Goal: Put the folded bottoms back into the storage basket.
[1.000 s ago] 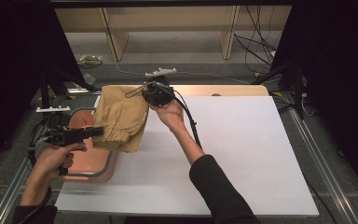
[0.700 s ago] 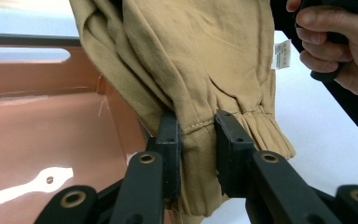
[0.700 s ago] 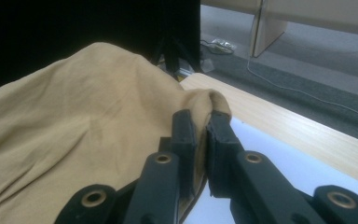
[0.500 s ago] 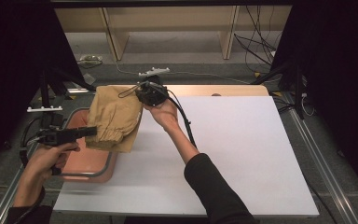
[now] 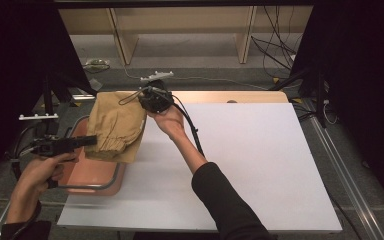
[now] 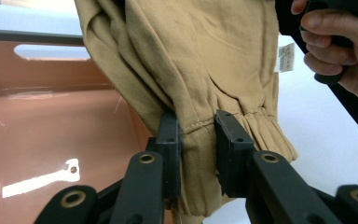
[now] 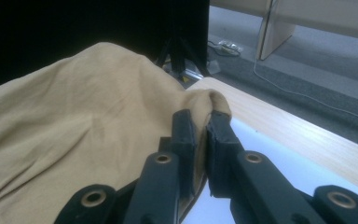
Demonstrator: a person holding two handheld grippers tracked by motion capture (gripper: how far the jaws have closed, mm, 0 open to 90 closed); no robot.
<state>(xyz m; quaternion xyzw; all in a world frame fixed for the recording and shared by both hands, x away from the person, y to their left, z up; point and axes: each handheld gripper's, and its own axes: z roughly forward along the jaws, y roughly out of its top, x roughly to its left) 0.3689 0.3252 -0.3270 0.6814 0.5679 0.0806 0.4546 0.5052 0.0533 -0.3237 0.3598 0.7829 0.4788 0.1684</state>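
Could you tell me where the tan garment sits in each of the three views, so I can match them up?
High view: the tan garment hangs left of centre, over the pink tub.
Left gripper view: it fills the upper centre, its gathered hem pinched in the jaws.
Right gripper view: it spreads across the left half, a fold clamped in the jaws.
Shared landmark: the white table sheet.

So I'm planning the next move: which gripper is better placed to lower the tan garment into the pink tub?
Left. The left gripper clamps the tan garment right above the pink tub; the right gripper holds the far edge over the table.
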